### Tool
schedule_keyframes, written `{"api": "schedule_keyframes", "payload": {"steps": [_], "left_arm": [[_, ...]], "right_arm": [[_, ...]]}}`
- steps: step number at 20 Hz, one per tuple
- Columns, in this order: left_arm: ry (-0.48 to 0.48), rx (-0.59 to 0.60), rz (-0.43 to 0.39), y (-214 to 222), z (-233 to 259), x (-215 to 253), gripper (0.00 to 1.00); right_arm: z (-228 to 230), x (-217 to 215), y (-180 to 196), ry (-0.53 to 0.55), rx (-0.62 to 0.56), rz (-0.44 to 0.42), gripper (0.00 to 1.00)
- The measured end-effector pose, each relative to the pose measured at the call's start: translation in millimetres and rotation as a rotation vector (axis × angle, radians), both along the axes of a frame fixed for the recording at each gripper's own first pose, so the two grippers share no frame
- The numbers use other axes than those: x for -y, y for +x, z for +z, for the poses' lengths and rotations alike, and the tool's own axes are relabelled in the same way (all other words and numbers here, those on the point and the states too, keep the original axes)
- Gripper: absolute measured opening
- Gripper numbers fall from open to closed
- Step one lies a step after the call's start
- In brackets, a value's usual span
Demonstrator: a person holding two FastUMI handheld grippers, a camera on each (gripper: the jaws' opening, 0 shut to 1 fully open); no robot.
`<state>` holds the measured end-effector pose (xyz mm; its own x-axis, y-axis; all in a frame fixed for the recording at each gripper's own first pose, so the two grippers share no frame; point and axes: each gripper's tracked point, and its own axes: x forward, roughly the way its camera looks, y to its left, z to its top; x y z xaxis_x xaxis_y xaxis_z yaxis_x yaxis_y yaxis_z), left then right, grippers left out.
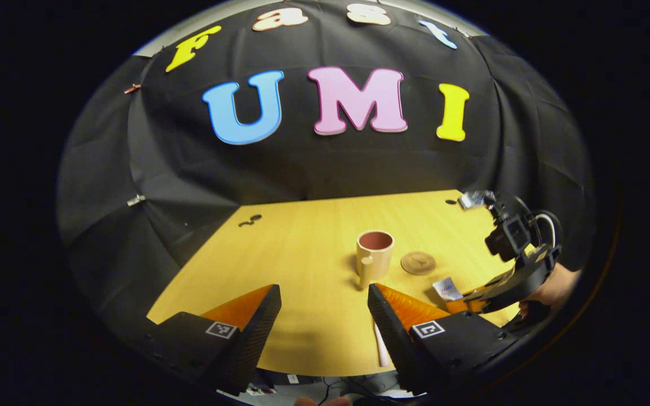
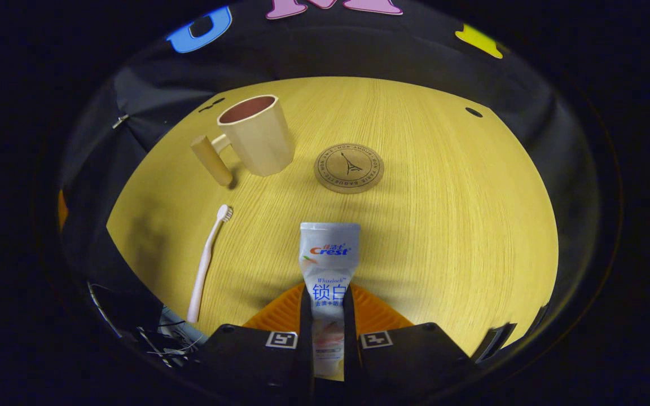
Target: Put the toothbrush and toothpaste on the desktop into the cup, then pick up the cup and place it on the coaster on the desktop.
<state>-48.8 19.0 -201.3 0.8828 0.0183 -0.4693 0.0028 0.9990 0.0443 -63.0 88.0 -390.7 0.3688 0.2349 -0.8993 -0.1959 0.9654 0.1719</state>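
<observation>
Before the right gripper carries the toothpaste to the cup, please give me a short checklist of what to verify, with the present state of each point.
1. Right gripper shut on the toothpaste: ok, both fingers press its sides.
2. Toothpaste lifted off the desktop: cannot tell.
3. Cup upright, mouth open, nothing visible inside: ok.
4. Path from tube to cup free: ok; the coaster lies to the side, apart from the cup.
5. Left gripper out of the way: ok, open and hanging short of the cup.
6. Toothbrush waiting on the desktop: ok, not yet in the cup.
</observation>
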Motion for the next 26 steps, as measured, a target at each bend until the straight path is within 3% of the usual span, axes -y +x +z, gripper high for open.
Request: {"api": "schedule_keyframes", "payload": {"steps": [8, 19, 22, 25, 26], "left_arm": [[0.006, -0.242, -0.030, 9.5, -96.6, 45.4, 0.95], [-0.035, -0.446, 0.005, 34.0, -167.1, 63.6, 0.82], [-0.055, -0.469, 0.004, 34.1, -172.2, 69.9, 0.69], [-0.069, -0.474, 0.004, 37.1, -174.6, 74.0, 0.66], [-0.074, -0.475, -0.006, 38.7, -175.4, 76.9, 0.55]], "right_arm": [[36.7, 24.1, 12.6, 0.083, 0.095, 0.064, 0.25], [41.3, 62.8, 39.7, 0.101, 0.109, 0.061, 0.25], [40.5, 69.7, 42.8, 0.113, 0.110, 0.052, 0.25], [39.6, 75.4, 43.9, 0.116, 0.109, 0.057, 0.25], [39.2, 76.9, 44.0, 0.119, 0.108, 0.057, 0.25]]}}
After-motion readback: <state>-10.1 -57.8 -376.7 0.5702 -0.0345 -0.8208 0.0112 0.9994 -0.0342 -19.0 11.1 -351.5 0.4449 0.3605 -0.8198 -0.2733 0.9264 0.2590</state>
